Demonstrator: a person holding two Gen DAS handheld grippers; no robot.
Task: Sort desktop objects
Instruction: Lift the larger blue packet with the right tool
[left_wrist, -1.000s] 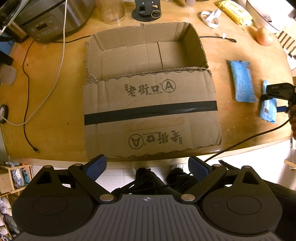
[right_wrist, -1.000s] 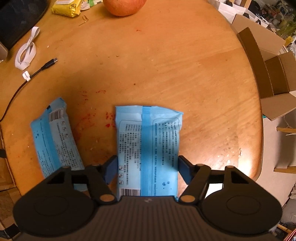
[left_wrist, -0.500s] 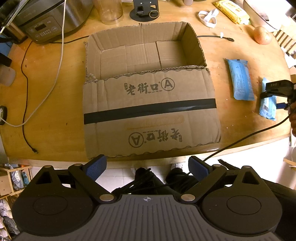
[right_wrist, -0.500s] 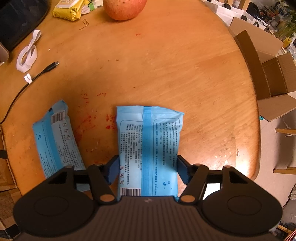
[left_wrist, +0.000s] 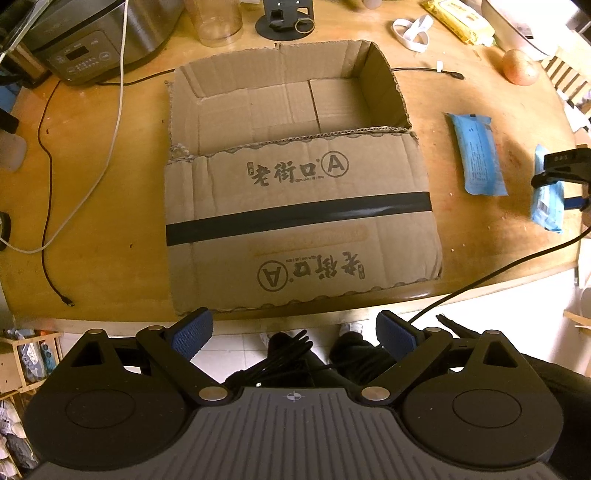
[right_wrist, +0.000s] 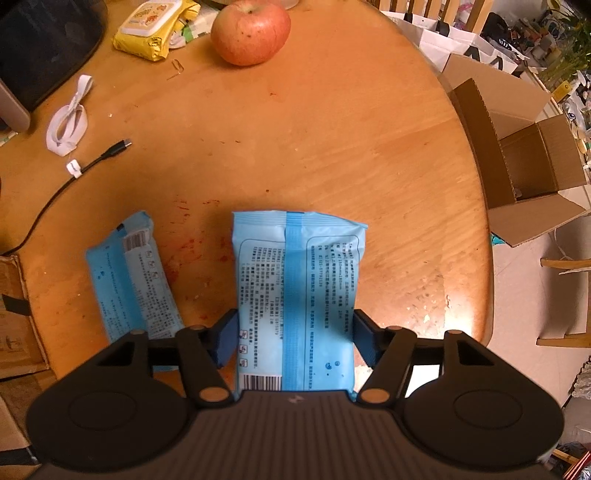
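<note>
My right gripper (right_wrist: 295, 332) is shut on a light blue wipes pack (right_wrist: 295, 288), one pad on each long side, and holds it just above the wooden table (right_wrist: 332, 129). A second blue pack (right_wrist: 133, 273) lies flat to its left. In the left wrist view the held pack (left_wrist: 548, 199) hangs at the far right and the other pack (left_wrist: 476, 155) lies nearer the box. The open cardboard box (left_wrist: 295, 206) sits mid-table with nothing inside it. My left gripper (left_wrist: 295, 332) is open with nothing between its pads, over the table's near edge.
An apple (right_wrist: 251, 29), a yellow wipes pack (right_wrist: 155, 26), a white strap (right_wrist: 68, 122) and a black cable end (right_wrist: 118, 147) lie further back. A small open carton (right_wrist: 517, 162) stands on the floor past the table's right edge. A cooker (left_wrist: 96, 37) sits far left.
The right gripper has risen with the blue pack between its pads, so the table now looks farther below. The left gripper has not moved.
</note>
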